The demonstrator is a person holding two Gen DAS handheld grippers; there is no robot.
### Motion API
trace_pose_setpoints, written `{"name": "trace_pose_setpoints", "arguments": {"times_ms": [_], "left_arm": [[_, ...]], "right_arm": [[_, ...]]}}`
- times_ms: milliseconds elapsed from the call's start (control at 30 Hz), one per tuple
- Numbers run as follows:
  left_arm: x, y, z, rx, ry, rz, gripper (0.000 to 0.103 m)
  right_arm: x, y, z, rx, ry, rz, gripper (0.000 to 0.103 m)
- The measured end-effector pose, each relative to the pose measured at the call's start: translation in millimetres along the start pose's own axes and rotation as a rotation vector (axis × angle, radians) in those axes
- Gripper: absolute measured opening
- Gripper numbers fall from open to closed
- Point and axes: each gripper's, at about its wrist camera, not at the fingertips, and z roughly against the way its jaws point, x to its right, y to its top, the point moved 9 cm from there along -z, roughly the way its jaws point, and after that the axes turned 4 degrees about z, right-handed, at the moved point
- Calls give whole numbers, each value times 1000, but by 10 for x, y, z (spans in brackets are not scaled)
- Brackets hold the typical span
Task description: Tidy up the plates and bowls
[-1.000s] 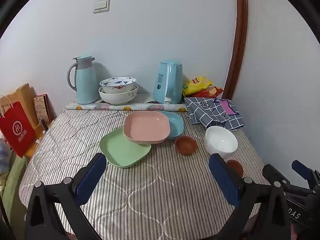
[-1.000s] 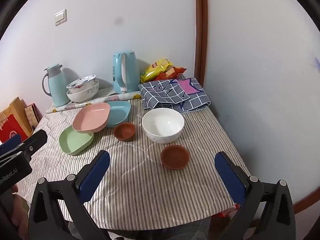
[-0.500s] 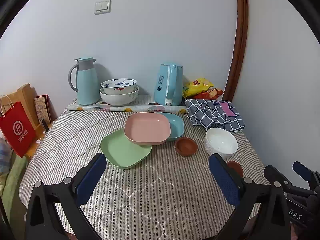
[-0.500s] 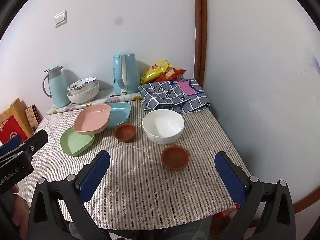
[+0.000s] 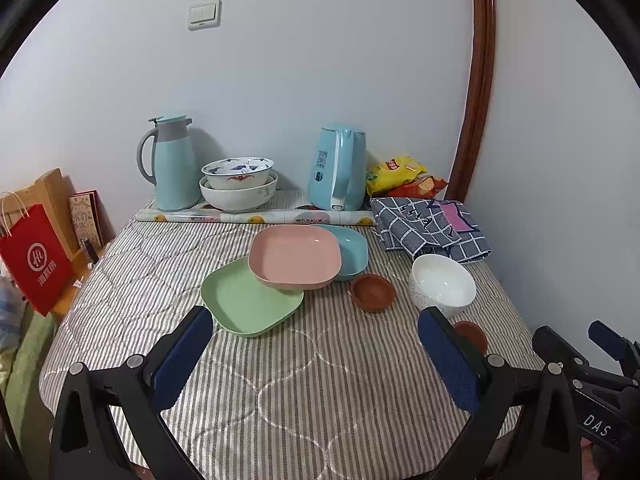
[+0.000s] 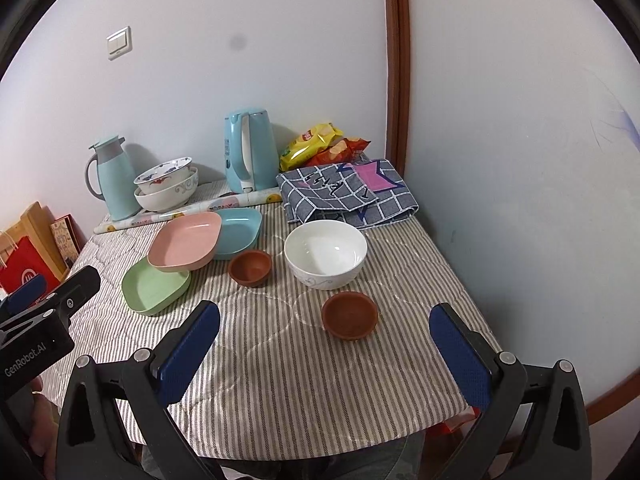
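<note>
The near brown saucer (image 6: 349,315) lies low and centre in the right wrist view, just ahead of the right gripper (image 6: 325,348) and between the lines of its two blue pads; by my reading the right hand is the nearer one. It is a small, round, shallow clay-brown dish, upright and empty. Just above it stands the white bowl (image 6: 325,253), and left of that a deeper brown cup-bowl (image 6: 250,267). Further left the pink plate (image 6: 185,241) leans across the green plate (image 6: 155,287) and the blue plate (image 6: 239,232). Both the right gripper and the left gripper (image 5: 318,358) are spread wide, holding nothing, above the striped tablecloth (image 6: 256,380).
</note>
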Motion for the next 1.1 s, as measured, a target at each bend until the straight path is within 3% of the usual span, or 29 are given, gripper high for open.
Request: {"name": "trace_pose_setpoints", "arguments": {"times_ms": [1100], "left_arm": [[-30,-23,12,-2,4,12,103]], "right_arm": [[-58,-49,-7,-7,3,3,103]]}}
